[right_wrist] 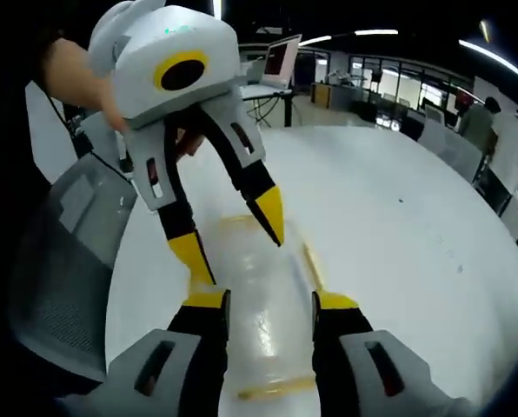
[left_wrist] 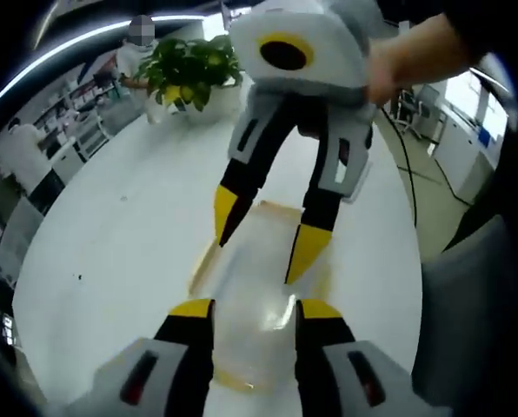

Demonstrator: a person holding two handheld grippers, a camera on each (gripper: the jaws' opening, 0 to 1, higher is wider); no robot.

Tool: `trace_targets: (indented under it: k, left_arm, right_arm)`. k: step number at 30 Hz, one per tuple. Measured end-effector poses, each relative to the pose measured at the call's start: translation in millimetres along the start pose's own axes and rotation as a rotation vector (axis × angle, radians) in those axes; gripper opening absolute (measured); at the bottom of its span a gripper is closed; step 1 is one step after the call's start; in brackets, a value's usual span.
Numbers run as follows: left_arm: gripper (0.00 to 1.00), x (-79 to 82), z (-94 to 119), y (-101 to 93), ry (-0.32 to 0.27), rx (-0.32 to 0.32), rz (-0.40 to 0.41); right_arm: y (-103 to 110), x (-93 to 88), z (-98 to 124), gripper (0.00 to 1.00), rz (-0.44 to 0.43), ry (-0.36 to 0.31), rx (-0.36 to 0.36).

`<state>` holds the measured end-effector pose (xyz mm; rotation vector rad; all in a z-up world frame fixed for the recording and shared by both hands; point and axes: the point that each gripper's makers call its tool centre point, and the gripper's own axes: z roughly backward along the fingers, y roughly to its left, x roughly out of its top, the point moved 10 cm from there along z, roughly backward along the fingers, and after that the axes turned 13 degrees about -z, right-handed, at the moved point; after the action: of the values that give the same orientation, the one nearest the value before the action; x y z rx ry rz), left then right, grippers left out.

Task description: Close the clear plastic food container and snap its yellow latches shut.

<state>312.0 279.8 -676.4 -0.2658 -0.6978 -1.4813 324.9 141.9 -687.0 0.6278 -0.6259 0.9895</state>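
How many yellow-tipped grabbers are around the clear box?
2: the left gripper at one end of the clear container and the right gripper at the opposite end, both open astride it.

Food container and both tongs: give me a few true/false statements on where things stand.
1. The container sits on a white table. True.
2. Both tongs are open. True: left tongs and right tongs each straddle the container.
3. A potted plant stands on the table. True.
4. The container's trim is red. False: it is yellow.
5. The table is square. False: its edge curves.
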Motion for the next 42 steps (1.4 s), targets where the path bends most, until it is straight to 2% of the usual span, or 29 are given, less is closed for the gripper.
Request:
trace_targets:
  k: [3,8,11,13,17,20,24,30,32,42]
  left_arm:
    - [0.3,2.5,-1.2,-4.5,-0.001,-0.024,-0.019]
    - [0.32,4.6,-0.1,-8.8,-0.001,-0.031,-0.038]
    - [0.36,5.1,-2.5,-14.1,0.024,-0.04,-0.093]
    - [0.36,4.8,-4.5,-17.8,0.039,-0.043,-0.126]
    - [0.36,7.9,-7.2,-22.9,0.04,-0.042,-0.151]
    - [0.36,10.4,-9.8,-24.6,0.045,-0.032,-0.173]
    - [0.36,10.1,-13.9,-27.0,0.06,-0.033,-0.212]
    - [0.36,10.8,-13.7,-26.0,0.054,-0.019,-0.209]
    - [0.36,10.2,-14.0,-25.7,0.054,-0.02,-0.211]
    - [0.38,6.5,-18.3,-26.0,0.044,-0.017,-0.218]
  right_arm:
    - [-1.9,5.4,-1.8,0.42,0.009,-0.021,-0.004]
    - [-10.1,8.5,-6.1,0.4,0.029,-0.001,0.004]
    - [-15.6,11.0,-9.1,0.41,0.044,0.026,0.019]
    - [-19.8,12.8,-10.6,0.43,0.021,0.05,0.044]
    - [-29.5,15.7,-11.8,0.42,0.049,0.103,0.058]
    - [-34.1,18.2,-12.1,0.42,-0.03,0.131,0.106]
    - [-38.9,21.5,-15.8,0.4,0.003,0.159,0.117]
    - [-37.3,23.4,-27.1,0.41,0.037,0.227,0.157]
    - [-36.1,24.5,-29.7,0.44,0.024,0.256,0.194]
    - [-38.8,31.5,-37.4,0.42,0.047,0.363,0.223]
